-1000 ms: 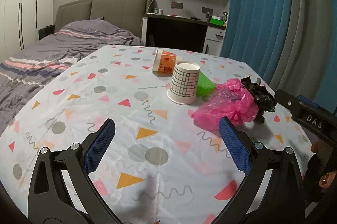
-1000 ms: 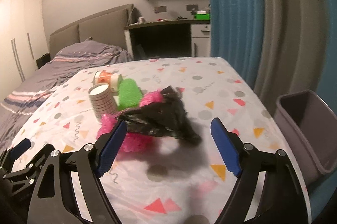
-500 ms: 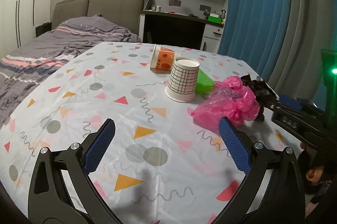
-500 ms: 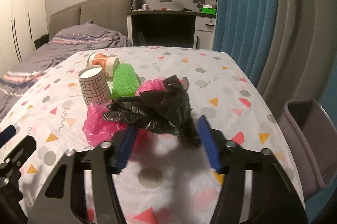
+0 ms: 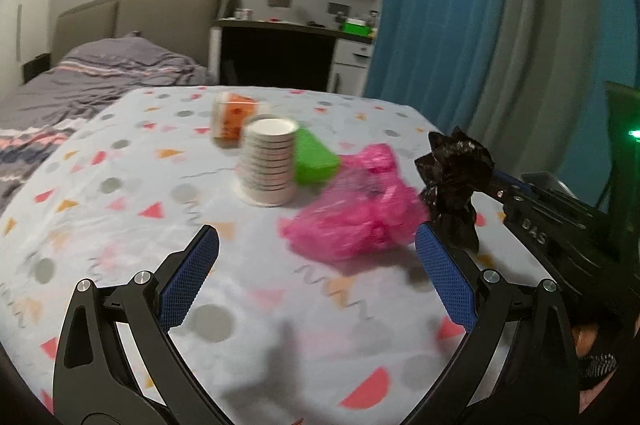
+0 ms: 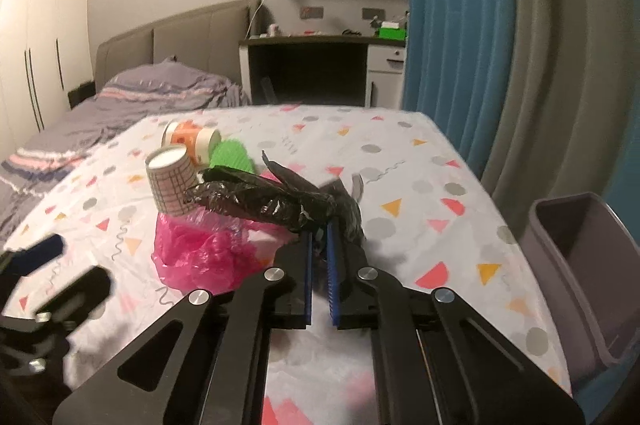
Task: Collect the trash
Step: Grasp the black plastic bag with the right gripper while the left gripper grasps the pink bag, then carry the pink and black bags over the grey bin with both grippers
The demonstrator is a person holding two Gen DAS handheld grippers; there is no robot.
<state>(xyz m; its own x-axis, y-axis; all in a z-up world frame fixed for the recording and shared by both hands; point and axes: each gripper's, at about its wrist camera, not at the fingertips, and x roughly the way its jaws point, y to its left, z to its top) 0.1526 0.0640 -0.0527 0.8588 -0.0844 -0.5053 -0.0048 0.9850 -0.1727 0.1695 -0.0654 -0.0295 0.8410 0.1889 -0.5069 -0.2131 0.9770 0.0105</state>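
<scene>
My right gripper [image 6: 319,233] is shut on a crumpled black plastic bag [image 6: 272,199] and holds it a little above the table; the bag also shows in the left wrist view [image 5: 456,177]. My left gripper [image 5: 316,245] is open and empty over the tablecloth, short of a pink plastic bag [image 5: 356,217]. Behind it stand a grid-patterned paper cup [image 5: 266,167], a green item [image 5: 314,159] and an orange cup lying on its side [image 5: 230,117]. The pink bag [image 6: 200,253] lies under the black one in the right wrist view.
A grey trash bin [image 6: 584,265] stands off the table's right edge. The table wears a patterned cloth [image 5: 120,185]. A bed [image 5: 80,85] lies at the left, a desk [image 6: 312,65] at the back, blue curtains [image 5: 460,25] at the right.
My right gripper closed on the black bag and lifted it off the pink bag. My left gripper moved a little closer to the trash and stayed open.
</scene>
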